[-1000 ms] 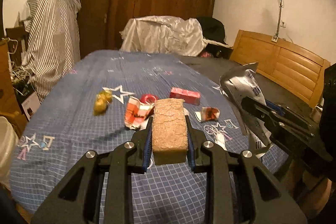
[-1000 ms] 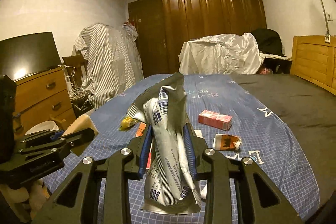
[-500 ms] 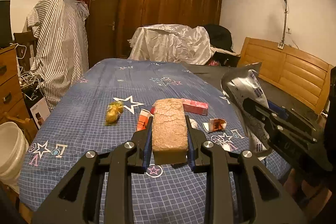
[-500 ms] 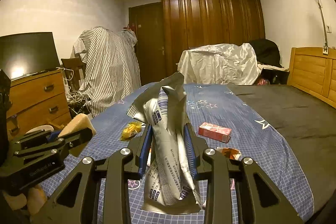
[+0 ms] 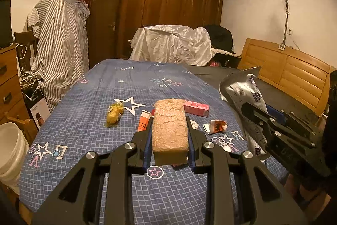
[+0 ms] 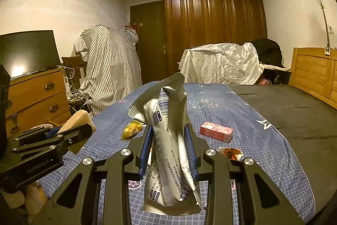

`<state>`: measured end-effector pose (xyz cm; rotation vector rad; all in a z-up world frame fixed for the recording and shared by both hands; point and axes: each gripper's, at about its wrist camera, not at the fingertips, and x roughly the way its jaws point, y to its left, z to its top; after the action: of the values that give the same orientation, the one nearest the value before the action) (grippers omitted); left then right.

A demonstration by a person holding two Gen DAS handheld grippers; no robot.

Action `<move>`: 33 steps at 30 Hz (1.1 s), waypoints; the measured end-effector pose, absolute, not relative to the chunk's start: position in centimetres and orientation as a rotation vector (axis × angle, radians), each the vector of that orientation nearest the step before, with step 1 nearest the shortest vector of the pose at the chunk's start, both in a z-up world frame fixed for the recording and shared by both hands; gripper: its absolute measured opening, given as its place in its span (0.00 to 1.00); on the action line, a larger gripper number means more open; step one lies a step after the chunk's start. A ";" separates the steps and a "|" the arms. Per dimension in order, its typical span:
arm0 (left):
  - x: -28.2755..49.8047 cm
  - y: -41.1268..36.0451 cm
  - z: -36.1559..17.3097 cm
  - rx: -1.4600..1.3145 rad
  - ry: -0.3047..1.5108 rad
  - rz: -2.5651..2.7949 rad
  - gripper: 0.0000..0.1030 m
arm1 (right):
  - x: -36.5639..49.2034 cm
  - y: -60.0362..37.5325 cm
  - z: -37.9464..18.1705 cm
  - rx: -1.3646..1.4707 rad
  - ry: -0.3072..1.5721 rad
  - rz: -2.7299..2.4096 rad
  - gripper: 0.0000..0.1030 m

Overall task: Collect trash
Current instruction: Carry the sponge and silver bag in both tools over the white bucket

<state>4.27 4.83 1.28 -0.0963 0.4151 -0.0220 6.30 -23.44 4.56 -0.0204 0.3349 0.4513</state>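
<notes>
A: Blue checked fabric is seen across the bed (image 5: 88, 119), on which the remaining litter is spread. Which items are already secured?

B: A silver foil bag (image 6: 170, 140) is clamped upright between the closed jaws of the right gripper (image 6: 168, 153). A tan sponge block (image 5: 170, 125) is pinched between the closed jaws of the left gripper (image 5: 169, 140). Both are held above the near end of the bed.

A: What is left on the fabric?

B: A red carton (image 5: 196, 108) is found beyond the sponge, a yellow wrapper (image 5: 114, 115) to the left near a printed star, an orange-and-white packet (image 5: 144, 120) just beside the left fingers, and a small crumpled wrapper (image 5: 215, 127) to the right.

A: Which step is judged to be in hand?

B: Transport to disposal is judged to be in hand, since both tools are occupied. A white bucket (image 5: 10, 151) is visible at the left bed edge; its use as the bin cannot be confirmed.

A: What is required next?

B: A receptacle must be reached and each grip released over it before further pieces are collected.
</notes>
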 end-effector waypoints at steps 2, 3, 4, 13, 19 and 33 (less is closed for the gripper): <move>4.2 5.1 1.5 -0.097 0.411 -0.009 0.25 | 6.4 -23.0 4.8 -0.022 0.333 0.469 0.31; 4.1 5.6 1.7 -0.098 0.406 0.004 0.25 | 6.5 -22.6 5.0 -0.023 0.331 0.484 0.31; 4.0 6.1 1.8 -0.101 0.403 0.014 0.25 | 6.8 -22.0 5.2 -0.026 0.329 0.499 0.31; 2.0 14.6 3.7 -0.126 0.382 0.212 0.25 | 7.4 -12.2 7.4 -0.062 0.338 0.712 0.31; -0.1 21.9 4.3 -0.157 0.397 0.356 0.25 | 6.8 -1.8 8.8 -0.109 0.361 0.887 0.31; -6.0 40.2 4.2 -0.292 0.561 0.640 0.25 | 6.6 26.7 11.2 -0.283 0.605 1.216 0.31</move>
<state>-5.98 40.22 4.23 -0.2921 0.5609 0.6395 6.56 26.74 11.20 -0.2825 0.6051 1.2163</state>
